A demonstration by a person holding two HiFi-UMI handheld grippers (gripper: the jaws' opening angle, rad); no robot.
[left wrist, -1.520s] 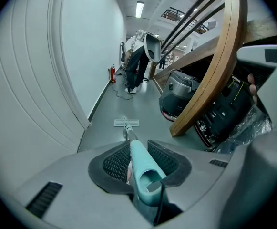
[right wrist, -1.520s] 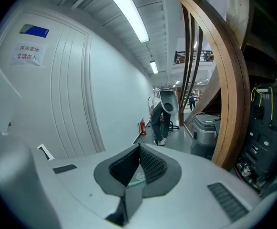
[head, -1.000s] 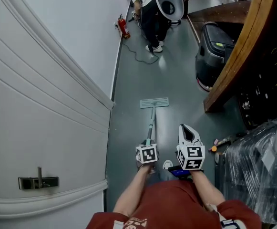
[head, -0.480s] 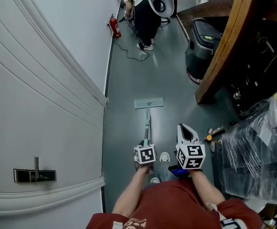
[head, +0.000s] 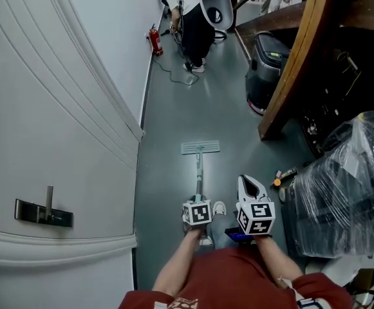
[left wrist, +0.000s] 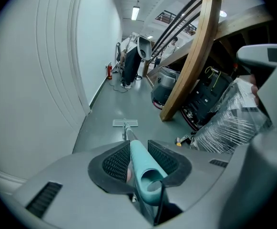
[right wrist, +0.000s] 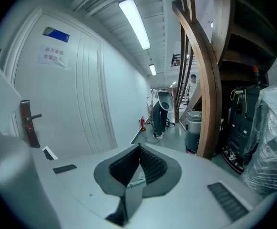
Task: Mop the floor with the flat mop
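Clamping the flat mop [head: 199, 172] by the teal grip [left wrist: 142, 168] at the top of its pole [left wrist: 128, 135], the left gripper [left wrist: 138, 159] has one ribbed pad pressed to each side of that grip; the right gripper [right wrist: 139, 162], just to the right of the left one in the head view, has its jaws drawn together on nothing and takes no part in the hold; from the left gripper the pole slopes forward and down to the mop head [head: 200, 148], which lies flat on the grey-green floor [head: 174, 102], crosswise to the pole, near the middle of a narrow passage; a white panelled door [head: 58, 121] with a lever handle [head: 42, 212] bounds the passage on the left; a curved wooden beam [head: 299, 56], a dark machine [head: 264, 63] and a plastic-wrapped bundle [head: 344, 185] bound it on the right; a person [head: 196, 18] stands at the far end, near a red fire extinguisher [head: 153, 40]. Handling, as judged: the mop looks light, its pole stiff and slender; a single grasp at the very top gives a long lever and weak control of the head; the smooth round grip may twist between the pads; a second hold lower on the pole, by the right gripper, would likely steady each stroke.
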